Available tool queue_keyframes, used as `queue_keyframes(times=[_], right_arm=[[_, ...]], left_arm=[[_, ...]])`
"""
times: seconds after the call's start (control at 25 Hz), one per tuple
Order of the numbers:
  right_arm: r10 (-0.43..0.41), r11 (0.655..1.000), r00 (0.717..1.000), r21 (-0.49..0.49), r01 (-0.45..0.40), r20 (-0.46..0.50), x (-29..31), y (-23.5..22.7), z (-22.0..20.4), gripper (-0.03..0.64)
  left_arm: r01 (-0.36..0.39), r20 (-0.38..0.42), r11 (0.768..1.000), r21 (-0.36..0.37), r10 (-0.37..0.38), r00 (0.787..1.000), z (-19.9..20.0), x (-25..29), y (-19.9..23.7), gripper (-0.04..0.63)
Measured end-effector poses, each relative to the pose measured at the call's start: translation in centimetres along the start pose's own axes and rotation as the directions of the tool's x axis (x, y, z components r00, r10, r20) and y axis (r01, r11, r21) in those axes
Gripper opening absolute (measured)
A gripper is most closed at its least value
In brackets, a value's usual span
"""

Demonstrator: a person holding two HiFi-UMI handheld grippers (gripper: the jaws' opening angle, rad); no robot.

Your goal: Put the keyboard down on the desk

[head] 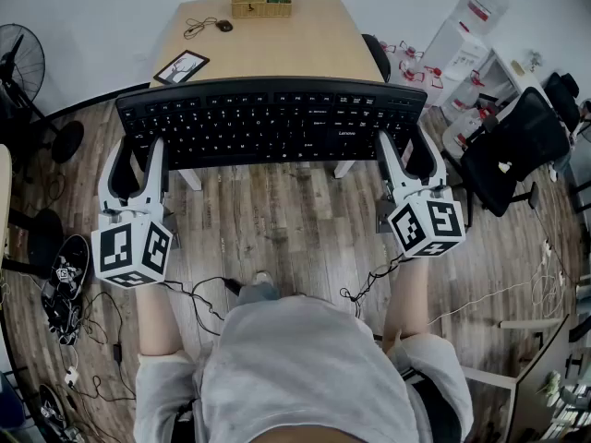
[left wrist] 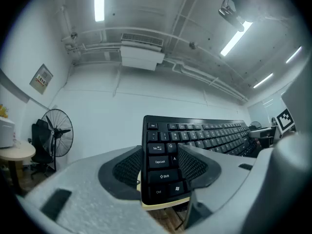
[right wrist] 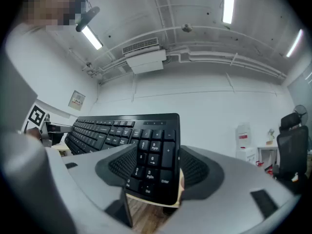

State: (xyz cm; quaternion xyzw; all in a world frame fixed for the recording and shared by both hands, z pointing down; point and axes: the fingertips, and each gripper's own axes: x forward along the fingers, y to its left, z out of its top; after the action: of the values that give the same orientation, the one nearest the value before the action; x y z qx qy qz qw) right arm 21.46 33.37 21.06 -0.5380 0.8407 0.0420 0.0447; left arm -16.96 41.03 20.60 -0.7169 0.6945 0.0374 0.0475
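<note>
A long black keyboard (head: 272,118) hangs in the air, held at both ends above the near edge of the wooden desk (head: 277,49). My left gripper (head: 137,155) is shut on its left end; in the left gripper view the pads clamp the keyboard (left wrist: 195,135) at the Shift and Caps Lock keys, at the gripper (left wrist: 158,167). My right gripper (head: 406,150) is shut on the right end. In the right gripper view the keyboard (right wrist: 122,130) sits between the pads at the number pad, at the gripper (right wrist: 151,172). Wall and ceiling show behind it.
On the desk stand a wicker basket with a plant (head: 261,5), a framed picture (head: 181,66) and a small cabled device (head: 222,26). A fan (head: 18,63) is at the left, a black office chair (head: 517,146) at the right. Shoes (head: 65,275) and cables lie on the floor.
</note>
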Motion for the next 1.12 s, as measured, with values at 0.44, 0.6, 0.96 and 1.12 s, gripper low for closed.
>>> queue_keyframes(times=[0.44, 0.6, 0.96, 1.12], right_arm=[[-0.012, 1.0, 1.0, -0.005, 0.012, -0.008, 0.3, 0.2, 0.4, 0.258], [-0.018, 1.0, 1.0, -0.008, 0.018, -0.024, 3.3, 0.0, 1.4, 0.258], [-0.041, 0.999, 0.999, -0.005, 0.041, 0.011, 3.7, -0.1, -0.2, 0.258], [-0.056, 0.998, 0.998, 0.0, 0.056, 0.028, 3.7, -0.1, -0.7, 0.258]], left_arm=[[0.011, -0.001, 1.0, -0.007, -0.011, 1.0, 0.3, 0.7, 0.4, 0.232], [0.016, -0.017, 1.0, -0.016, -0.016, 1.0, 1.1, 3.7, 1.6, 0.232], [0.03, 0.006, 1.0, -0.005, -0.03, 1.0, -0.3, 4.7, 1.8, 0.232], [0.045, 0.024, 0.999, 0.008, -0.045, 0.999, -0.4, 5.2, 1.9, 0.232]])
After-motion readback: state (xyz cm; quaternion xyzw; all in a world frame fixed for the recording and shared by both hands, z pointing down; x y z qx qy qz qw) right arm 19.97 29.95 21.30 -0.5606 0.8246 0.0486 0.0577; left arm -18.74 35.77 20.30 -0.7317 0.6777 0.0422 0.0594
